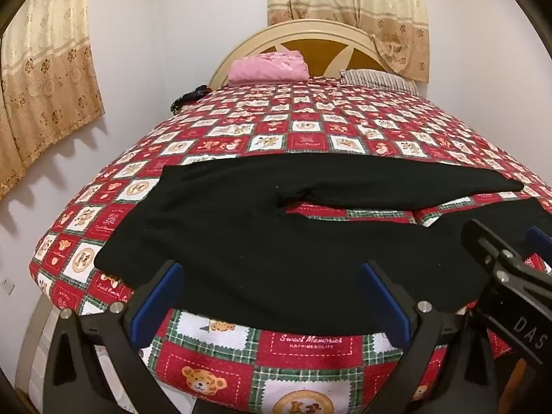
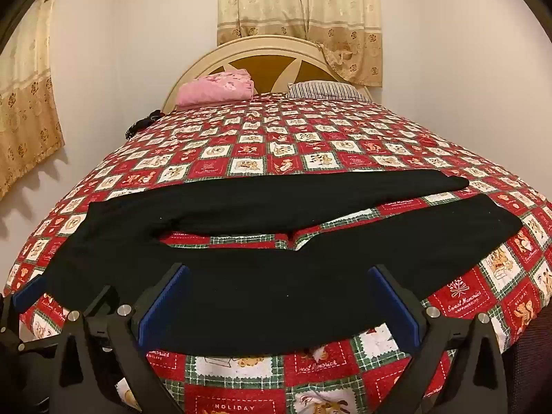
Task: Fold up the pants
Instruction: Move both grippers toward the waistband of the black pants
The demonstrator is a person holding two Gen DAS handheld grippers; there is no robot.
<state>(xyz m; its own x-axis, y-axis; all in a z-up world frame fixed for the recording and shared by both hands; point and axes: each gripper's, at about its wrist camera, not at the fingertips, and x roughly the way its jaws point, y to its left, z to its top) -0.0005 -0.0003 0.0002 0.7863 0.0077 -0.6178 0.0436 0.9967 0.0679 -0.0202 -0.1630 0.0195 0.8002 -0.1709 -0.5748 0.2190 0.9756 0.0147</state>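
Black pants [image 1: 262, 241] [image 2: 262, 276] lie flat across the near part of the bed, waist to the left, two legs running right with a gap of bedspread between them. My left gripper [image 1: 272, 269] hangs open above the near edge of the pants by the seat, nothing between its blue pads. My right gripper [image 2: 277, 270] is open too, above the near leg, and shows in the left wrist view as a black finger [image 1: 496, 258] at the right. A blue pad of the left gripper [image 2: 29, 291] shows at the left edge of the right wrist view.
The bed carries a red, white and green teddy-bear bedspread [image 1: 310, 131] [image 2: 293, 145]. A pink folded blanket [image 1: 269, 67] [image 2: 217, 88] and a striped pillow [image 1: 376, 77] [image 2: 324, 89] lie by the cream headboard [image 1: 241, 46]. A dark item [image 1: 189, 98] sits at the bed's far left edge. Curtains hang on both walls.
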